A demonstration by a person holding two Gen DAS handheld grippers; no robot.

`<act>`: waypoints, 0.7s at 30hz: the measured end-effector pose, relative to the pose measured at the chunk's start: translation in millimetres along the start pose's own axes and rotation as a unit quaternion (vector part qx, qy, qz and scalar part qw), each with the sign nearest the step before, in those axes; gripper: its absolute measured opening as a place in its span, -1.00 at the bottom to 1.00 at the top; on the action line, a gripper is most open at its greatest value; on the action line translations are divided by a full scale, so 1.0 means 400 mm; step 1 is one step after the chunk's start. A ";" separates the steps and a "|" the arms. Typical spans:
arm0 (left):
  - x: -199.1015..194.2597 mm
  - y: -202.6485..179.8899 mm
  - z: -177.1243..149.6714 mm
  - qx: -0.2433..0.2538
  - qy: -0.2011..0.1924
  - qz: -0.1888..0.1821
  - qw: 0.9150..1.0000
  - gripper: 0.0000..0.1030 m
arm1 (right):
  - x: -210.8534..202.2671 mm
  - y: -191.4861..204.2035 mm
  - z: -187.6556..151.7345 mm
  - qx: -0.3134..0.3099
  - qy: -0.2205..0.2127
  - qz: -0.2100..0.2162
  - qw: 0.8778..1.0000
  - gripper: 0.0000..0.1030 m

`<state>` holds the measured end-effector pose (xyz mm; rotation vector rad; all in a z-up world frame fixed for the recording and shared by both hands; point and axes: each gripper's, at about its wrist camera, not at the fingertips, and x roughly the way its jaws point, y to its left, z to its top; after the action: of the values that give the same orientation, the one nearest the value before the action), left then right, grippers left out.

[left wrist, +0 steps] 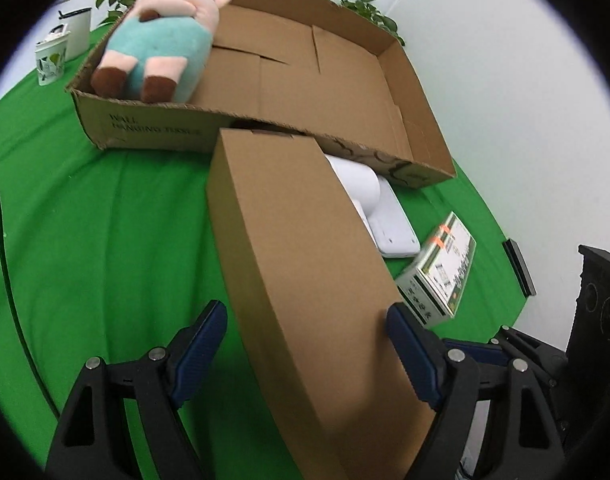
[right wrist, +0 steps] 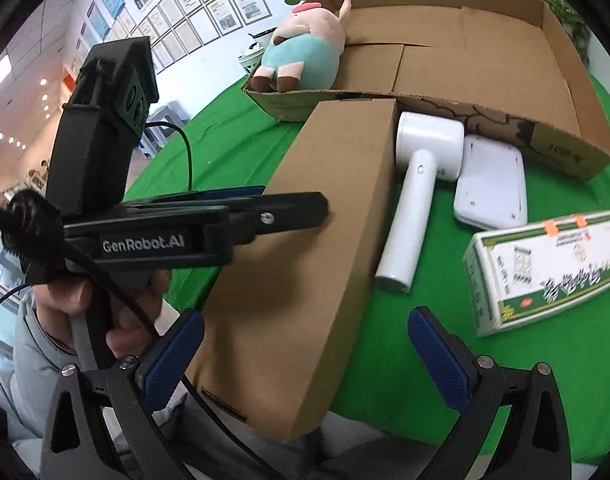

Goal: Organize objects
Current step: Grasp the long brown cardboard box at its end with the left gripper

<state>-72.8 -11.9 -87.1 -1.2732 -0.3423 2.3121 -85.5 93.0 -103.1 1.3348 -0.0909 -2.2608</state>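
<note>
Left wrist view: we log the left gripper (left wrist: 307, 346) with jaws released, astride the near end of the long cardboard box (left wrist: 301, 248); whether the right pad touches the box we cannot tell. Right wrist view: the right gripper (right wrist: 305, 354) has jaws released, nothing between the pads, over the same box's near corner. Beside the box on the green desk (right wrist: 433, 320) we list a white handheld device (right wrist: 417, 184), a white flat case (right wrist: 491, 184) and a green-and-white carton (right wrist: 545, 268). Beyond lies an open cardboard tray (right wrist: 569, 92) with a plush pig (right wrist: 305, 52) in its left corner.
</note>
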 end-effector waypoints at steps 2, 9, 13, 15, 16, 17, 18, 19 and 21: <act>0.003 -0.002 -0.008 0.001 0.006 -0.010 1.000 0.58 | 0.010 0.022 -0.013 0.007 -0.013 -0.023 1.000 0.99; 0.008 0.018 -0.031 -0.032 0.030 -0.053 0.998 0.58 | 0.067 0.091 -0.049 -0.006 0.006 -0.038 0.999 0.99; 0.009 0.020 -0.053 -0.045 0.038 -0.067 0.996 0.60 | 0.064 0.110 -0.053 -0.030 0.001 -0.059 0.998 0.99; 0.007 0.022 -0.062 -0.050 0.039 -0.073 0.995 0.60 | 0.064 0.117 -0.059 -0.036 -0.002 -0.066 0.997 0.98; 0.005 0.023 -0.067 -0.053 0.039 -0.074 0.995 0.60 | 0.065 0.121 -0.062 -0.042 -0.003 -0.074 0.996 0.93; 0.004 0.023 -0.071 -0.054 0.039 -0.075 0.995 0.60 | 0.064 0.127 -0.067 -0.051 -0.004 -0.084 0.995 0.86; 0.003 0.021 -0.076 -0.054 0.041 -0.077 0.995 0.60 | 0.061 0.129 -0.070 -0.054 -0.005 -0.085 0.995 0.86; 0.001 0.019 -0.079 -0.054 0.041 -0.076 0.995 0.60 | 0.056 0.131 -0.075 -0.053 -0.005 -0.083 0.995 0.85; -0.002 0.017 -0.086 -0.055 0.043 -0.076 0.995 0.60 | 0.054 0.131 -0.078 -0.052 -0.009 -0.082 0.995 0.84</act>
<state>-45.3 -18.6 -107.8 -1.3461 -0.5248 2.1284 -47.2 43.9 -120.4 1.3101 0.1334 -2.3767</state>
